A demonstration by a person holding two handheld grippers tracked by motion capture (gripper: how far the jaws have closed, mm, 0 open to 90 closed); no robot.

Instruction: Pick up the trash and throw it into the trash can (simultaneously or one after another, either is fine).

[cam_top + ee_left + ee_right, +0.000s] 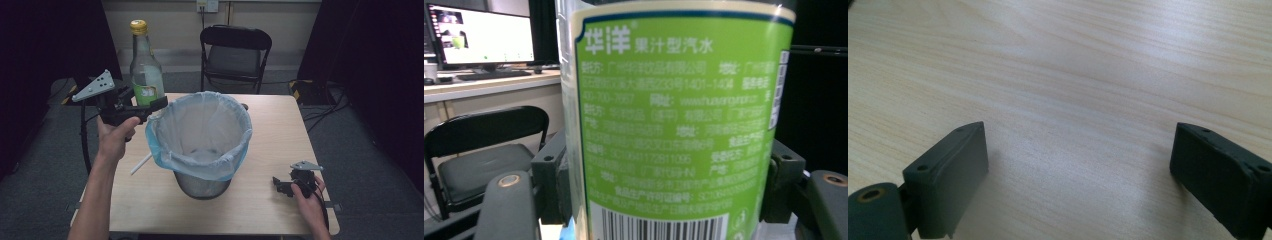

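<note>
soda bottle (145, 70) is clamped upright at its green label by the left gripper (145, 107), lifted beside the lined bin (200, 145) for dropping in; right gripper (284, 186) rests wide open, empty.

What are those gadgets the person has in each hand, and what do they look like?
Two handheld black grippers. The left gripper and the right gripper each carry a grey three-cornered plate dotted with small holes on top. The right gripper's jaws are thick, dark, blocky pads with small screw holes. Both forearms are bare, with no sleeves in view.

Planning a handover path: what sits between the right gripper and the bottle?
High view: the lined bin stands between the right gripper and the bottle.
</note>
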